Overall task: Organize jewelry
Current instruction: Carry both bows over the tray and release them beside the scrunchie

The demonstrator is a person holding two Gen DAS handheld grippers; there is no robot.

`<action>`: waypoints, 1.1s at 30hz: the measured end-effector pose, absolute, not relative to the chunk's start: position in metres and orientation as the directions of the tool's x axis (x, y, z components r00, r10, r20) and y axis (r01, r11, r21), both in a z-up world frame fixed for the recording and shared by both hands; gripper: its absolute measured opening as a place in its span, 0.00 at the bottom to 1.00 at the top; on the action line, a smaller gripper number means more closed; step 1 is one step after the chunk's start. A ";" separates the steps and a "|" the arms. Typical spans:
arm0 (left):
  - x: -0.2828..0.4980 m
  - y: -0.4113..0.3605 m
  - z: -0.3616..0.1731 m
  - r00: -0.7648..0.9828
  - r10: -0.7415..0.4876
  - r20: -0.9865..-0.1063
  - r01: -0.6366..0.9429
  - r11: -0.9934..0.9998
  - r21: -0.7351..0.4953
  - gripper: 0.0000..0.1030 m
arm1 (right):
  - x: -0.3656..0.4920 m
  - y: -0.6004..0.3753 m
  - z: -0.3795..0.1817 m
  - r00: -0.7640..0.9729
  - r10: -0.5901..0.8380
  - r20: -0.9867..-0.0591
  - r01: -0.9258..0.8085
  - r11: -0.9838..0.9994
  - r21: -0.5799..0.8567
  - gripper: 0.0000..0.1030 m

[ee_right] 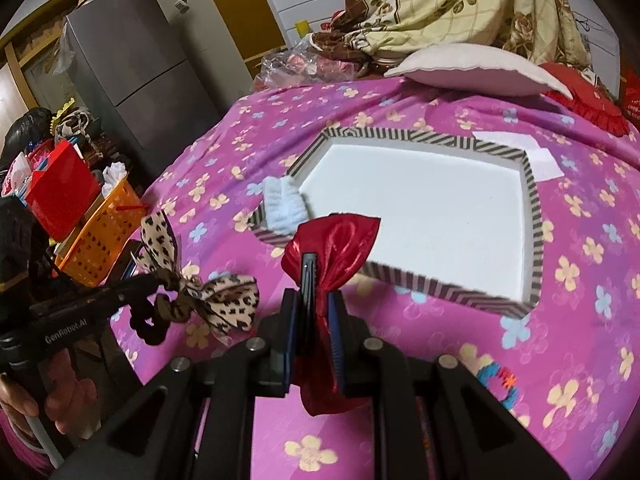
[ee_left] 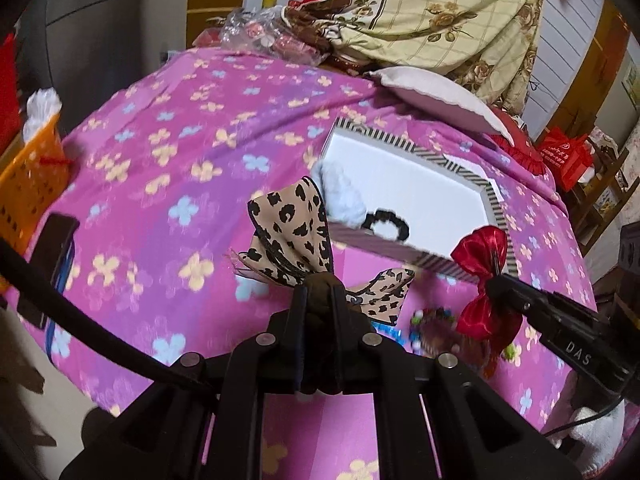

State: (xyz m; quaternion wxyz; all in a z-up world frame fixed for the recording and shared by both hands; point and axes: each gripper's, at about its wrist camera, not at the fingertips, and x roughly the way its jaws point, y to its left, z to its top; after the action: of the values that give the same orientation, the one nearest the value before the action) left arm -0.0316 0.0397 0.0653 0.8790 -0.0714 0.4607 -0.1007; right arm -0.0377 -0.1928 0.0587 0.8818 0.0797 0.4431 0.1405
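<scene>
While each gripper's jaws clamp a bow, leopard bow point(ee_left: 292, 236) left, red bow point(ee_right: 336, 240) right, both hover just short of the striped tray point(ee_right: 534, 216), awaiting placement inside.

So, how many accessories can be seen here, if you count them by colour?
Leopard-print bow, held in the left gripper: 1
Red bow, held in the right gripper: 1
Light blue scrunchie: 1
Black scrunchie: 1
Multicoloured bead bracelet: 1
Total: 5
</scene>
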 end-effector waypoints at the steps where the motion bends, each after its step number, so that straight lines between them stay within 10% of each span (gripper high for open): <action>1: -0.026 0.037 0.067 0.556 -0.243 -0.795 0.114 0.970 -0.216 0.22 | -0.035 -0.194 0.059 0.568 0.316 -0.760 -0.174 0.949 0.264 0.15; 33: 0.114 -0.032 0.072 0.586 -0.178 -0.791 0.163 0.982 -0.100 0.22 | 0.070 -0.226 0.034 0.530 0.270 -0.804 -0.100 0.961 0.256 0.15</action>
State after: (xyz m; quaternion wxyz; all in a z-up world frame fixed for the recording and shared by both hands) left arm 0.1142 -0.0317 0.0716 0.8904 -0.0085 0.4449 -0.0955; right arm 0.0703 -0.2263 0.0338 0.8701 0.0897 0.4728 0.1063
